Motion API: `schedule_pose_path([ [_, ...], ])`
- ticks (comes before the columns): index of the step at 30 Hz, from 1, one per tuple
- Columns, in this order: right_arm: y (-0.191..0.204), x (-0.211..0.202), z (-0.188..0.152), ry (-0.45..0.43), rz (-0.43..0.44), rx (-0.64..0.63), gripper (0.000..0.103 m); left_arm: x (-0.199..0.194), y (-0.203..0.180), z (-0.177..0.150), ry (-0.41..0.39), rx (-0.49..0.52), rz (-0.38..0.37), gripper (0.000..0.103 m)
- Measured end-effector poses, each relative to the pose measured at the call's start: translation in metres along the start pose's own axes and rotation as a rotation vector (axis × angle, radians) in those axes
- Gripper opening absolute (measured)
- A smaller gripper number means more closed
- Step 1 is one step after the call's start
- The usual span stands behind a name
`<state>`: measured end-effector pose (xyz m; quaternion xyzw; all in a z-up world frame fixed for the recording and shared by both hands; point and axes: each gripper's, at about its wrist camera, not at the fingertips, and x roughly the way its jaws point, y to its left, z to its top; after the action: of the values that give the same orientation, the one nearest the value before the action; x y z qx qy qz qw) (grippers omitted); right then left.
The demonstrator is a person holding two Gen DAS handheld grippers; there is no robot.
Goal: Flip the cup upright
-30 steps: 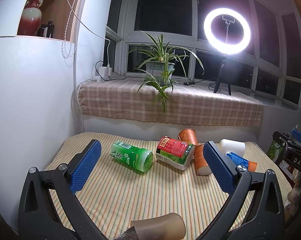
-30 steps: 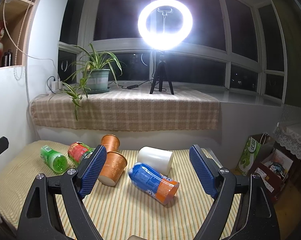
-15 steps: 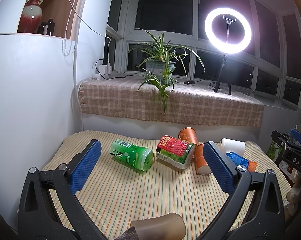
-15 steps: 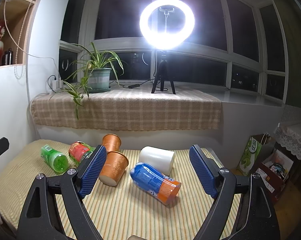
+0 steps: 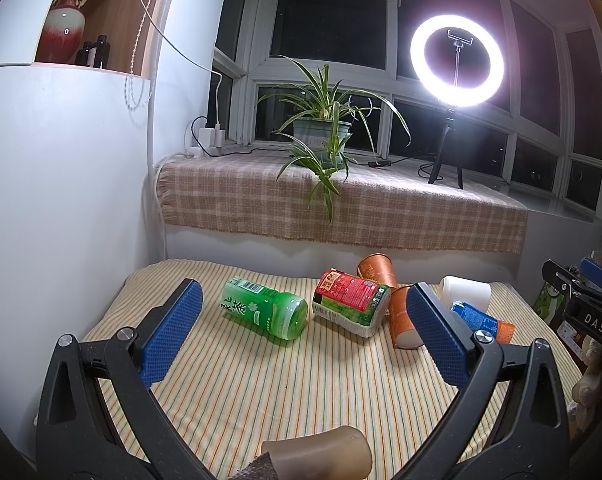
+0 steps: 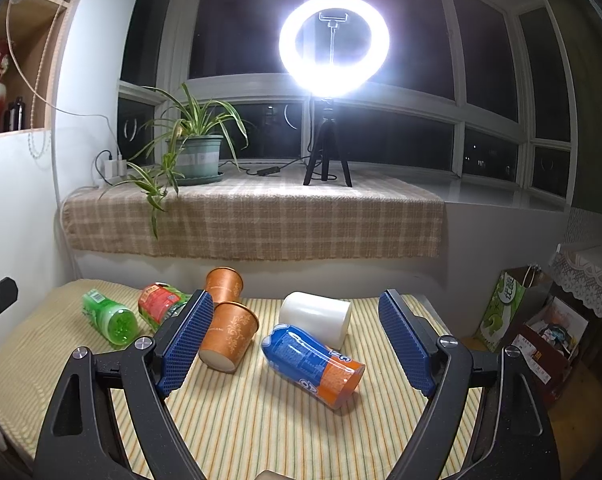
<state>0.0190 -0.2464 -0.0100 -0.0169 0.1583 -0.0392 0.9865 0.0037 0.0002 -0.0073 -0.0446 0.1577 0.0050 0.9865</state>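
Several cups lie on their sides on the striped tablecloth (image 5: pixel 237 392). A green cup (image 5: pixel 267 307), a red and green cup (image 5: pixel 351 300), two orange paper cups (image 6: pixel 229 334) (image 6: pixel 223 285), a white cup (image 6: pixel 316 316) and a blue and orange cup (image 6: pixel 315 364) are spread across the table. A brown cup (image 5: pixel 321 454) lies close under the left gripper. My left gripper (image 5: pixel 301 338) is open and empty, above the table short of the green cup. My right gripper (image 6: pixel 297 342) is open and empty, facing the blue cup.
A checked cloth covers the window sill (image 6: pixel 257 216), with a potted plant (image 6: pixel 199 152) and a ring light (image 6: pixel 333 44) on a tripod. A white wall (image 5: pixel 61 208) bounds the table's left side. Bags and boxes (image 6: pixel 541 320) stand off the right edge.
Both grippers have shifted only slightly; the scene sits a little lower and nearer in both views. Nothing on the table has moved.
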Motion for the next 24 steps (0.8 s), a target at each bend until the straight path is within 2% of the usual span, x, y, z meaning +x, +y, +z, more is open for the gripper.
schedule_pose_path([
  [15,0.006,0.015,-0.001,0.032,0.032,0.008,0.085,-0.007,-0.002,-0.018,0.010,0.002,0.021,0.103],
  [21,0.010,0.034,-0.001,0.075,0.078,0.018,0.085,-0.007,0.004,-0.015,0.023,0.006,0.040,0.103],
  [24,0.013,0.055,0.002,0.132,0.132,0.026,0.085,-0.008,0.006,-0.017,0.030,0.013,0.048,0.103],
])
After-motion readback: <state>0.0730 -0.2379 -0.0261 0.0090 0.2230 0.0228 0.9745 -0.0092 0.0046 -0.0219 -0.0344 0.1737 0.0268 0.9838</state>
